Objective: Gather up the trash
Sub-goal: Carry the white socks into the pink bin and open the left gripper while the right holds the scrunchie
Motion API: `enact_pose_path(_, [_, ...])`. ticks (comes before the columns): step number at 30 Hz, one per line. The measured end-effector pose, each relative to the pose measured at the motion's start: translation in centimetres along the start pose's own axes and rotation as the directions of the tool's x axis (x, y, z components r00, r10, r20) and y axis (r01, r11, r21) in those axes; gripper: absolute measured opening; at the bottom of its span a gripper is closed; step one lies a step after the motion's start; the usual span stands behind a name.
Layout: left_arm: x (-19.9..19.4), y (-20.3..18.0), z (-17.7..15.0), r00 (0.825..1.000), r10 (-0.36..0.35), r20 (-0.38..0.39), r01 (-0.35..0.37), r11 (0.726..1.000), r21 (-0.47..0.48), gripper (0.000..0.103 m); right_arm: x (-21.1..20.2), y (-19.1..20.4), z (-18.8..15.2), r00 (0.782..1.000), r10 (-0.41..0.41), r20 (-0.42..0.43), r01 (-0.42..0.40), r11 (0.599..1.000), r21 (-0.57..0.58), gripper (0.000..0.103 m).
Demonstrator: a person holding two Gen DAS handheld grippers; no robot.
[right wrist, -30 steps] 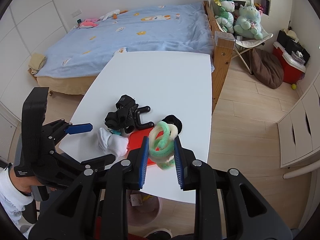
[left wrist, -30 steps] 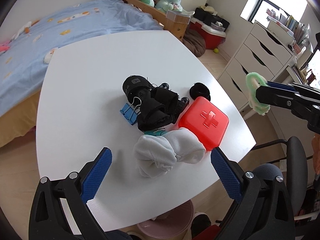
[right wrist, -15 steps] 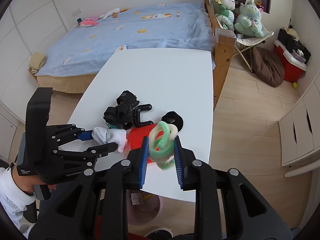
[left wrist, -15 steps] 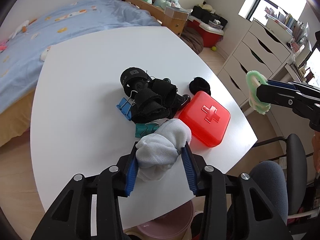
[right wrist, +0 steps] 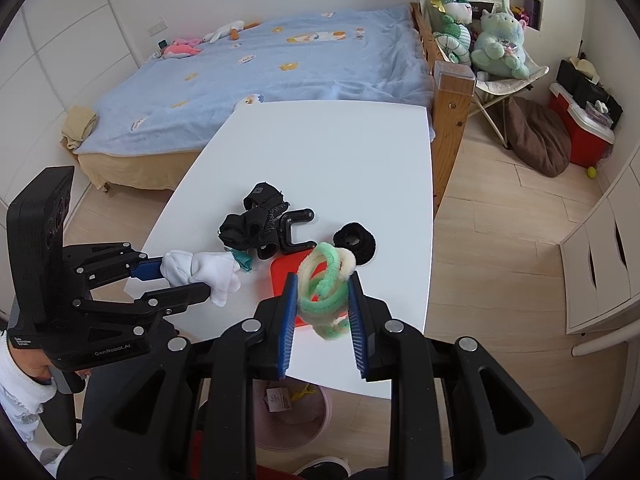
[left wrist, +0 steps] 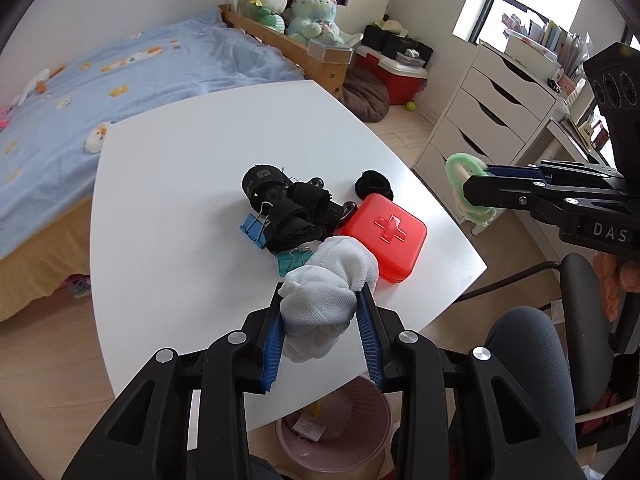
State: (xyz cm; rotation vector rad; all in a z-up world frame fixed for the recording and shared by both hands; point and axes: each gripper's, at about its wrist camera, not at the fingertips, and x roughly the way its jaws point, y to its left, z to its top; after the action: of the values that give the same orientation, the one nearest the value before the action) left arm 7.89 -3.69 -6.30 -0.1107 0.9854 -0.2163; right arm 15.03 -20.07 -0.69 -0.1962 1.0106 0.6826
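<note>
White sock bundle (left wrist: 320,300) sat clamped between the blue pads (left wrist: 273,340) of the left gripper (left wrist: 320,328), jaws closed down to the width of the fabric. Long axis of the bundle ran roughly along the fingers, pointing away from the wrist toward the red first-aid box (left wrist: 386,236); near end bulged back between the pads, far end stuck out past the fingertips and looked to be touching or just over the white table (left wrist: 180,184), couldn't tell which. From the right wrist view the same bundle (right wrist: 204,270) lay sideways, one tail drooping below the lower finger. Right gripper (right wrist: 324,300) was closed on a green-and-cream pipe-cleaner tangle (right wrist: 324,284), jaws narrowed to the loops' width; loops stood mostly upright between the pads, top curls rising past the fingertips, a bit hanging below. That gripper hung off the table's right edge in the left wrist view (left wrist: 470,190). On the table: black strap pile (left wrist: 288,208) near the middle, blue binder clip (left wrist: 252,228) touching its left side, teal binder clip (left wrist: 292,262) just beside the sock, black scrunchie (left wrist: 372,185) just past the red box. Pink bin (left wrist: 336,428) sat on the floor under the near table edge.
</note>
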Motion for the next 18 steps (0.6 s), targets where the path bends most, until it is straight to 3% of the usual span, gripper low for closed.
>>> enact_pose_path(18, [-6.9,-2.7,-3.0,0.995,-0.029,0.097,0.019,0.995,0.098,0.033,-5.0,3.8,-4.8,0.996,0.042,0.081,-0.037,0.997,-0.065,0.024])
